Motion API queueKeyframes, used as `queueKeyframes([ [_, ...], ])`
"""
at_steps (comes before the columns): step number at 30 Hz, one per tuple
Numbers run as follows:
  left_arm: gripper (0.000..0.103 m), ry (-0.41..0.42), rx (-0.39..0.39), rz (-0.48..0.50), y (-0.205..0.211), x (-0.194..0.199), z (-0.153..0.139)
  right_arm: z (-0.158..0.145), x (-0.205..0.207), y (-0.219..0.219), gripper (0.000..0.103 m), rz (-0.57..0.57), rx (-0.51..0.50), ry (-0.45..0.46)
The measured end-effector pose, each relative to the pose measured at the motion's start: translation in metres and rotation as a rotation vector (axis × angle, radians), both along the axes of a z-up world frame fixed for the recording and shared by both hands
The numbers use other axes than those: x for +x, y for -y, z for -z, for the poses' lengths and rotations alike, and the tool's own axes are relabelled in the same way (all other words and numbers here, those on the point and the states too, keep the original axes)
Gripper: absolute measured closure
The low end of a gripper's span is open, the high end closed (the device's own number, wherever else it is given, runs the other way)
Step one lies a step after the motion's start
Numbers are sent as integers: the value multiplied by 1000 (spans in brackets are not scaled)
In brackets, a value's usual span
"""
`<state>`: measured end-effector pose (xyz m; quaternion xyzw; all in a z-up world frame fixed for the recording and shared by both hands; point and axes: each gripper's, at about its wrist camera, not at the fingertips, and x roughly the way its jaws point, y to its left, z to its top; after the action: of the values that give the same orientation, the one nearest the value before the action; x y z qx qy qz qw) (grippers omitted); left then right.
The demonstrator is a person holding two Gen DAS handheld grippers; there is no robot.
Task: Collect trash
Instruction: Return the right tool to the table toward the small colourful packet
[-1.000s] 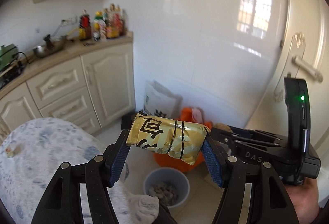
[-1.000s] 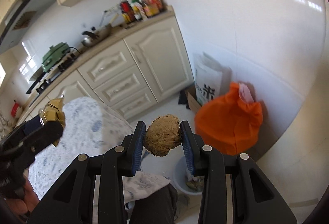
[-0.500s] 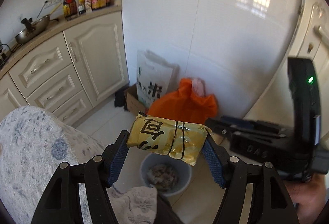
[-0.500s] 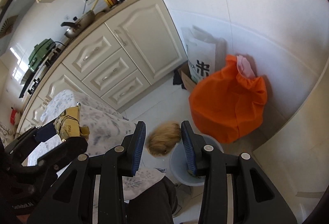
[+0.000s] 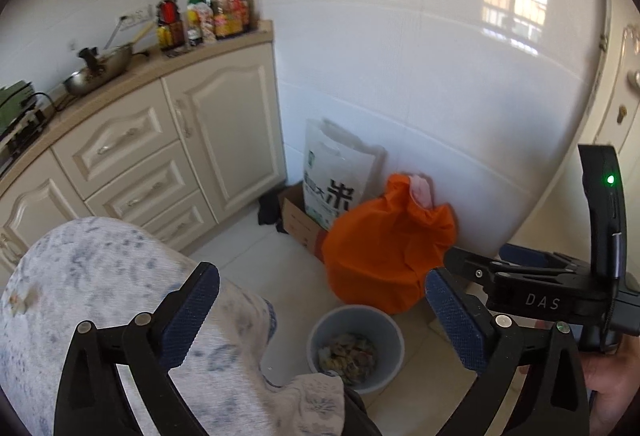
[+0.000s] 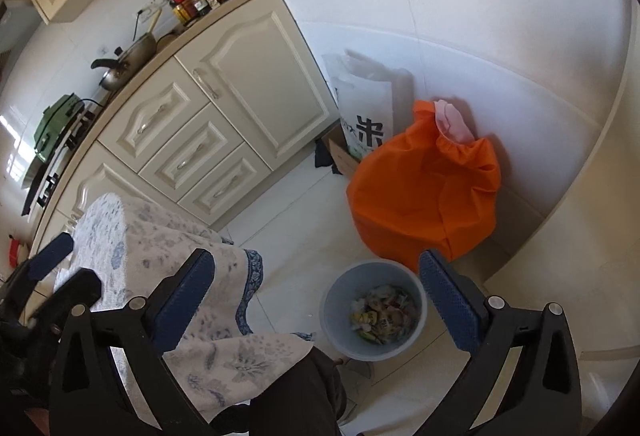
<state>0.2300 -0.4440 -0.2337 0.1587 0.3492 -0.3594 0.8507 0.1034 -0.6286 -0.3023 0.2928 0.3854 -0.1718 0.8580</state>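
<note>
Left wrist view: left hand-held gripper spread, empty; right hand-held gripper likewise. Grey bin of wrappers sits below both.

Left hand-held gripper: matt black plastic frame, metal rivets, finger pads dark blue, dimpled rubbery texture. Right hand-held gripper: same finish. Below, between fingers: bin, smooth grey-blue plastic, crinkled shiny wrappers inside. Beyond bin: orange bag, soft matt cloth. Left of fingers: tablecloth, printed fabric. Ahead: wall tiles glossy; cabinet doors cream, satin-painted.
</note>
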Motion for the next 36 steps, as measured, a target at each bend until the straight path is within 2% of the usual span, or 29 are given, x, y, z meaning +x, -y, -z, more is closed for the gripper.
queueKeyframes([
  [5,1,20,-54,-54,-39,-9,-17,-23,10,-20,0,-36,-32,28],
  [11,1,39,-119,-150,-116,-24,-40,-58,27,-61,0,-101,-80,80],
  [16,1,52,-164,-259,-187,-33,-56,-91,54,-110,0,-195,-122,133],
  [23,1,80,-219,-425,-284,-41,-76,-120,93,-188,0,-358,-171,186],
  [29,1,125,-235,-597,-366,-50,-85,-125,132,-266,0,-525,-210,209],
  [36,1,120,-229,-762,-439,-53,-80,-110,179,-350,0,-722,-238,208],
])
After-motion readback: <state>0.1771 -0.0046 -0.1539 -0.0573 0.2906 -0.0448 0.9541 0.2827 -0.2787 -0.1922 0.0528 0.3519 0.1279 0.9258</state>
